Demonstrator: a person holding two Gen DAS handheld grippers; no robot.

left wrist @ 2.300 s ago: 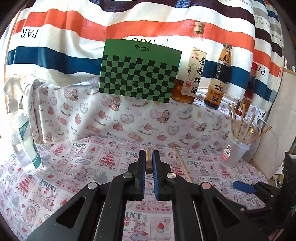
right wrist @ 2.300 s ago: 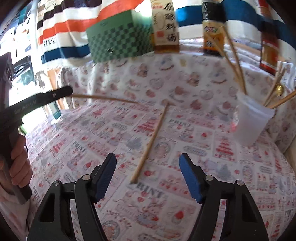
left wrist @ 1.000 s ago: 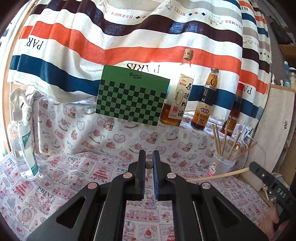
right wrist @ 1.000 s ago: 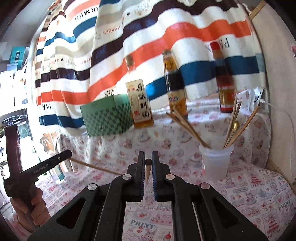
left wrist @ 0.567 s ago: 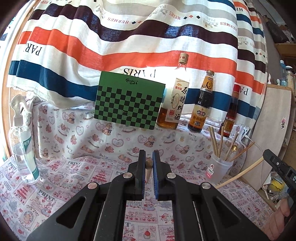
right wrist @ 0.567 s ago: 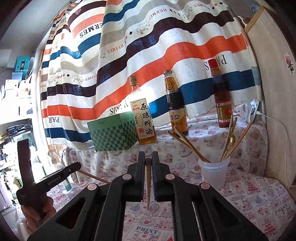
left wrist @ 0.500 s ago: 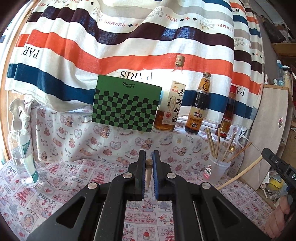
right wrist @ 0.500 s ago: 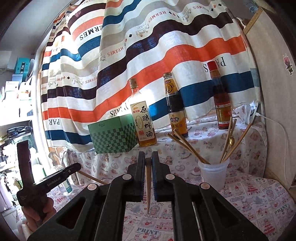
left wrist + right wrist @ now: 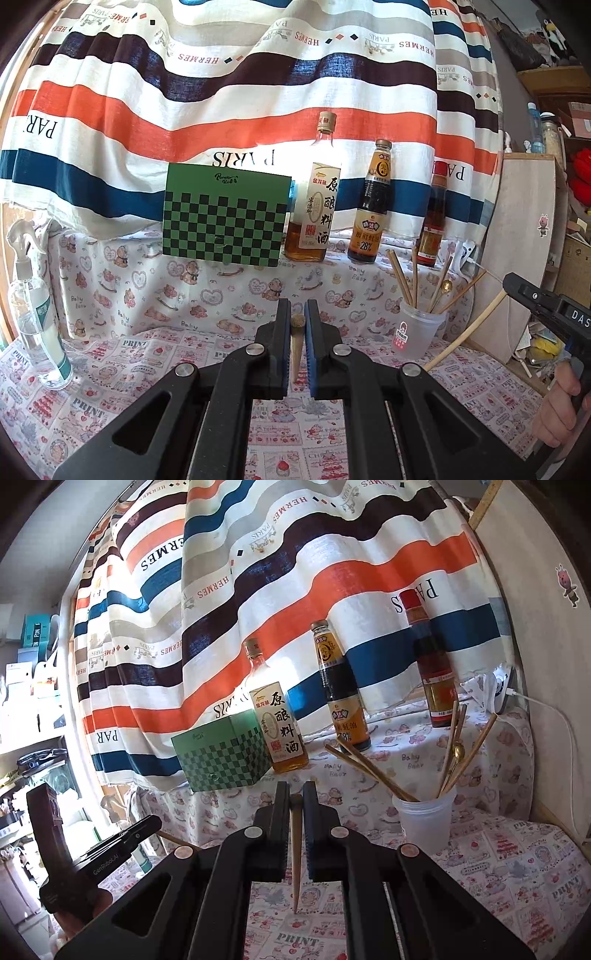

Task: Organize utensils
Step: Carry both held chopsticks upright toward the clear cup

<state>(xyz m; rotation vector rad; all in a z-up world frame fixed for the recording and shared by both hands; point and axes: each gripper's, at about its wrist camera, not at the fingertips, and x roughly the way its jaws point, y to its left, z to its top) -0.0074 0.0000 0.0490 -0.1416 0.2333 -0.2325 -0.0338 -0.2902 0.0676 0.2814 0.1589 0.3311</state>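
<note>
The left gripper (image 9: 296, 325) was clamped on a wooden chopstick (image 9: 295, 347), gripped near its thick end, and the right gripper (image 9: 295, 801) was clamped on a second chopstick (image 9: 295, 849) in the same manner. Each stick hung nearly upright between the jaws, long axis close to vertical, blunt end at the jaw tips and the thin tip pointing down toward the printed tablecloth (image 9: 517, 867) below.

Ahead and to the right of both tools stood the plastic cup (image 9: 424, 823), already holding several chopsticks and a small gold spoon (image 9: 458, 751) that leaned outward. The step in hand was probably carrying each stick over the cup; it would go best with the tip kept downward, lowered into a gap between the leaning sticks, and released only once the tip was inside the rim.
</note>
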